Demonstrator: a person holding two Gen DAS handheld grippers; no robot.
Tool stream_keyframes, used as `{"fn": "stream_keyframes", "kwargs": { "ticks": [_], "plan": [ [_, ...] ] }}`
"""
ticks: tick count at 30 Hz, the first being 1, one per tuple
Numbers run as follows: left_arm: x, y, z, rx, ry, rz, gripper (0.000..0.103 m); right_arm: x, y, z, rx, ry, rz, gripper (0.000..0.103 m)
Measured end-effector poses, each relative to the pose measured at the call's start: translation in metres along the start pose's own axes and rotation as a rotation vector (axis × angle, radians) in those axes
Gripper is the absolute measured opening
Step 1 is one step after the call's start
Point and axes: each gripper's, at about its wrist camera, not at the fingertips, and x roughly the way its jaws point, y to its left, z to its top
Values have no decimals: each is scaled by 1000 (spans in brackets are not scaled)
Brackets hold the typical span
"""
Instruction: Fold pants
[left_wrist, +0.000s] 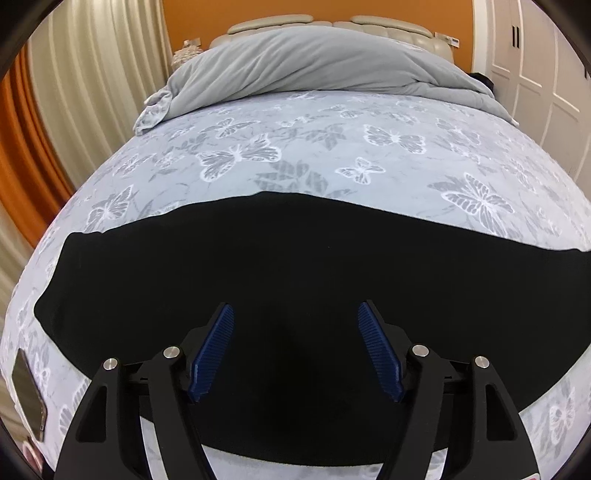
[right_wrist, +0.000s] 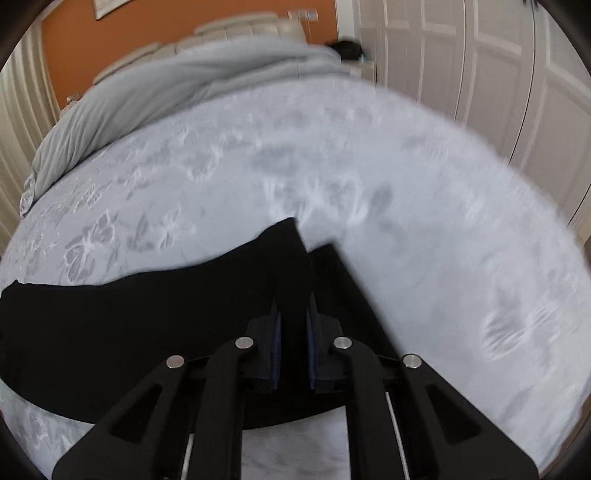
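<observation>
Black pants (left_wrist: 280, 258) lie spread across the butterfly-print bed sheet (left_wrist: 332, 147), stretching from left to right. My left gripper (left_wrist: 295, 314) hovers over the middle of the pants, open, with nothing between its blue pads (left_wrist: 214, 350). In the right wrist view, my right gripper (right_wrist: 293, 317) is shut on a raised fold of the pants (right_wrist: 284, 258) near their right end, lifting the cloth off the sheet (right_wrist: 406, 184). A second black edge (right_wrist: 343, 280) shows just right of the held fold. That view is blurred by motion.
A rumpled grey duvet (left_wrist: 314, 66) lies at the head of the bed by a beige headboard (left_wrist: 332, 22). A dark phone (left_wrist: 27, 398) rests on the sheet at the lower left. Curtains (left_wrist: 92, 92) hang left; white wardrobe doors (right_wrist: 461, 74) stand right.
</observation>
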Motion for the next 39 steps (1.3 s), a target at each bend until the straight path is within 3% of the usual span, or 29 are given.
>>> {"fn": "stream_keyframes", "kwargs": {
  "ticks": [1,3,4,6,8,13,16,19,20,22,24,28,31,32,34,35,36,37,39],
  "plan": [
    [3,-2,0,5,7,3,68,4,-4,-2,1,9,-21,10],
    [10,-5,-2,10,24,9,68,32,-23,-19,74,108,8,16],
    [12,-7,-3,15,32,12,68,26,-27,-22,91,59,17,21],
    [14,-9,-6,19,49,8,68,4,-15,-15,32,57,-55,23],
    [12,-9,-6,16,52,-9,68,-25,0,-23,-22,18,-11,26],
    [-3,-16,-3,25,-4,-19,71,-24,44,-74,-69,241,199,25],
    [-9,-19,-3,29,-21,-30,72,-19,64,-78,-123,234,173,25],
    [-11,-20,-5,35,-28,-32,72,-4,68,-73,-82,256,213,25],
    [-11,-20,-5,37,-28,-32,72,0,72,-70,-80,264,218,24],
    [-11,-20,-5,27,-22,-31,73,1,77,-67,-97,251,211,0],
    [-9,-18,-3,20,-14,-37,73,-6,78,-69,-114,238,182,0],
    [-10,-13,-1,17,-16,-40,73,-46,61,-73,-134,173,54,0],
    [-13,-9,0,10,-19,-40,73,-104,3,-69,-30,57,-82,0],
    [-17,-7,0,6,-23,-43,72,-138,-32,-69,34,-4,-199,0],
    [-22,-2,1,-10,-35,-44,73,-173,-66,-74,44,-67,-587,10],
    [-26,1,1,-23,-42,-50,73,-186,-80,-76,19,-71,-850,11],
    [-28,3,2,-30,-44,-52,73,-194,-86,-76,41,-70,-813,12],
    [-30,5,2,-39,-46,-58,73,-202,-90,-76,141,-94,-570,15],
    [-32,5,2,-42,-52,-55,73,-192,-80,-70,236,-90,-245,69]
  ]
}}
